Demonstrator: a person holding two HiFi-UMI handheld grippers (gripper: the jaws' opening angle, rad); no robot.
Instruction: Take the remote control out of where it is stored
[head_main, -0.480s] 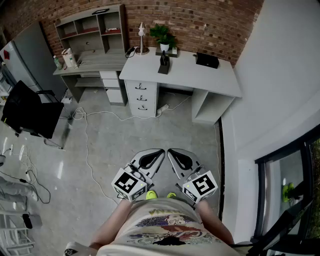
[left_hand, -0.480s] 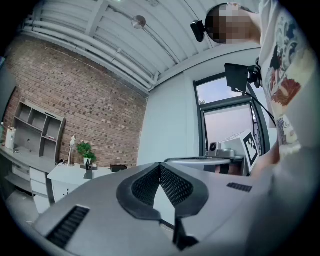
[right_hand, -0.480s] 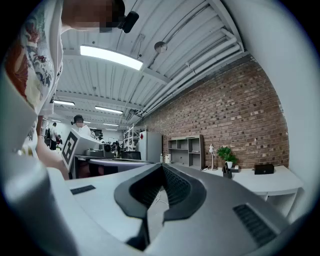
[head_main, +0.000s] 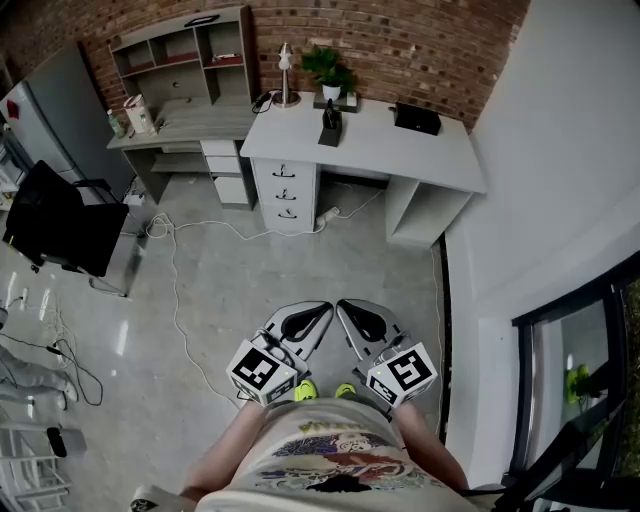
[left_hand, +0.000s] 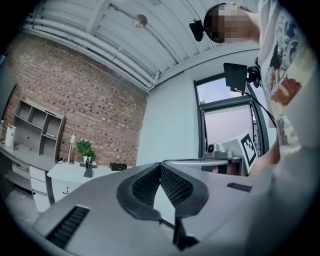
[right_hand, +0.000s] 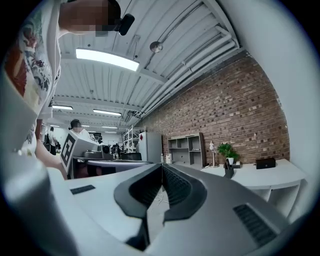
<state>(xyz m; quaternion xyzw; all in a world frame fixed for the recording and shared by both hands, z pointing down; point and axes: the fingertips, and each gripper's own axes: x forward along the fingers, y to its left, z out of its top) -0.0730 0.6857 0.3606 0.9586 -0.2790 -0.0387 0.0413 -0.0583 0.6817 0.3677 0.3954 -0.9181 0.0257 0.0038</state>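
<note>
No remote control shows in any view. A white desk (head_main: 400, 150) with a three-drawer unit (head_main: 285, 195) stands against the brick wall, well ahead of me. Both grippers are held close to my body, far from the desk. My left gripper (head_main: 318, 312) is shut with nothing between its jaws; in the left gripper view its tips (left_hand: 160, 165) meet. My right gripper (head_main: 345, 308) is shut and empty too, its tips (right_hand: 161, 166) touching in the right gripper view.
On the desk are a black holder (head_main: 329, 124), a potted plant (head_main: 328, 72), a lamp (head_main: 285, 70) and a black box (head_main: 415, 119). A grey shelf desk (head_main: 175, 90) stands to its left. A cable (head_main: 175, 290) trails over the floor. A black chair (head_main: 60, 225) stands left.
</note>
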